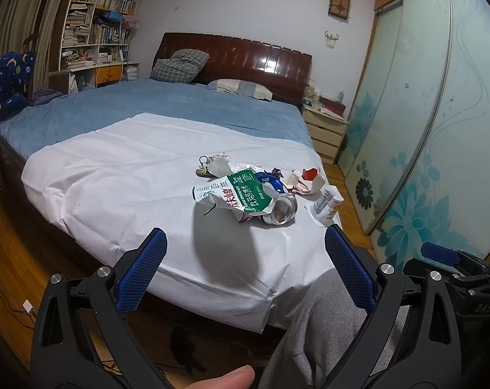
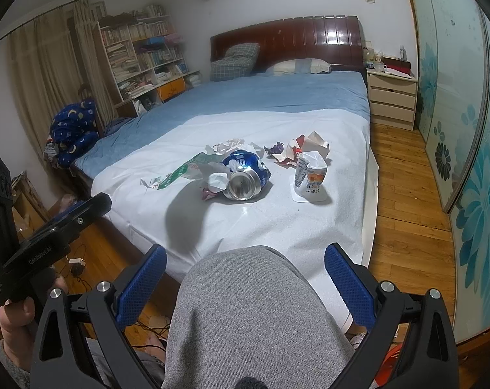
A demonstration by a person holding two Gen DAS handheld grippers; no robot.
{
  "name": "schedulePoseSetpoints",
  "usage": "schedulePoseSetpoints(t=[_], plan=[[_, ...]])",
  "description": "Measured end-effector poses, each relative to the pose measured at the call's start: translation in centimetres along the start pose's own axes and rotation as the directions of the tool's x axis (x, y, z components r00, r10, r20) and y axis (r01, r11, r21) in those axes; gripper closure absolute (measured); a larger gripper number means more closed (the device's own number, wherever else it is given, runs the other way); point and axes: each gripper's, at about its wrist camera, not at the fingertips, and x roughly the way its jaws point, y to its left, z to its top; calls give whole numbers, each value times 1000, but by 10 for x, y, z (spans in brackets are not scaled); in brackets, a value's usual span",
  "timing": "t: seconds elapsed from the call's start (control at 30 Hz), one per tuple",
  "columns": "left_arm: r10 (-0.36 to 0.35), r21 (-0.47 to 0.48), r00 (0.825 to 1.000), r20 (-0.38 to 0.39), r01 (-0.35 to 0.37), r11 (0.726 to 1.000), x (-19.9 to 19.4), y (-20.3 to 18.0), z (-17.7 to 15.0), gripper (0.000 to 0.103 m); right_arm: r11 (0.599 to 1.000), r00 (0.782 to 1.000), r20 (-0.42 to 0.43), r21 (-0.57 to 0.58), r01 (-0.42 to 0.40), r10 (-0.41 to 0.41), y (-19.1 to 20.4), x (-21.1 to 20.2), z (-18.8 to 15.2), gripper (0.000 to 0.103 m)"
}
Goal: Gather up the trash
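Both tools are spread wide and hold nothing, the left hand-held gripper (image 1: 245, 270) and the right hand-held gripper (image 2: 245, 280), because collecting is not yet begun. Around the crushed can (image 2: 245, 180) on the white sheet (image 2: 277, 227) lie the green wrapper (image 1: 235, 194) and, just beside the can, the yogurt cup (image 2: 309, 175).

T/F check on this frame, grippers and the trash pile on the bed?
1. Both grippers are open and empty. True: left gripper and right gripper hold nothing.
2. The crushed blue aluminium can stands upright. False: it lies on its side, open end toward the cameras.
3. The trash sits on a white sheet over the bed. True.
4. The white yogurt pouch lies left of the can in the right wrist view. False: it is on the right.
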Motion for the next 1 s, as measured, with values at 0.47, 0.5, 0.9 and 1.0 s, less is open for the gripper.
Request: schedulePoseSetpoints(t=[0.47,0.5,0.9,1.0], plan=[[9,5,1000,2,-9,1000,-1,-2,0,6,1000,1000,-6,-16,0,0,5,1,0,6],[10,4,1000,2,-10,1000,-1,-1,0,6,1000,1000,-8,-17,0,0,5,2,1,6],[41,43,999,-8,-40,998,1,-2,2,6,1000,1000,-8,-11,-2,2,7,4,1,6],[23,26,999,-46,-22,999,10,1,1,6,1000,1000,-9,0,-8,8,5,5,2,6]])
